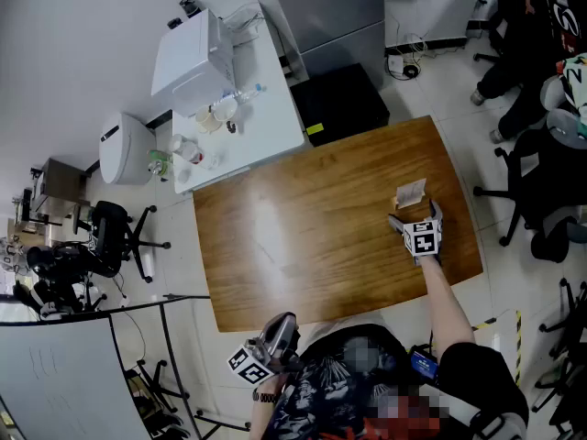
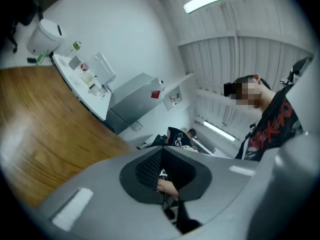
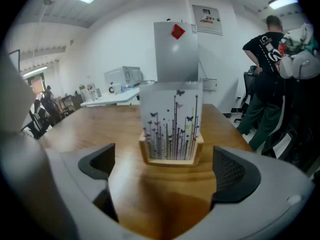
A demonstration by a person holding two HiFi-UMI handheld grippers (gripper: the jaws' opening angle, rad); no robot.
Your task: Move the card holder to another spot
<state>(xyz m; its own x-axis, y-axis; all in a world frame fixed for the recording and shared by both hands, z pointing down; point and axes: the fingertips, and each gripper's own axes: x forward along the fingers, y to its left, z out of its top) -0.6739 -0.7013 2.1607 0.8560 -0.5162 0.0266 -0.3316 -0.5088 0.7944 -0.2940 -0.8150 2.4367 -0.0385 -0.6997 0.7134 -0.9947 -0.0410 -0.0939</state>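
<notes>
The card holder (image 1: 410, 193) is a small wooden base holding a white card printed with stems and butterflies, standing upright near the right end of the wooden table (image 1: 303, 236). My right gripper (image 1: 415, 216) sits just on the near side of it, jaws wide open. In the right gripper view the card holder (image 3: 171, 129) stands a short way ahead of the right gripper (image 3: 165, 165), outside the two pads (image 3: 235, 173), with bare table between them. My left gripper (image 1: 282, 330) hangs off the table's near edge by the person's body. In its own view the left gripper (image 2: 161, 180) has its jaws together, holding nothing.
A white counter (image 1: 261, 122) with a white machine, cups and bottles adjoins the table's far left corner. A black box (image 1: 339, 104) sits on the floor beyond the far edge. Office chairs (image 1: 537, 181) and people stand to the right. A whiteboard (image 1: 64, 374) is at lower left.
</notes>
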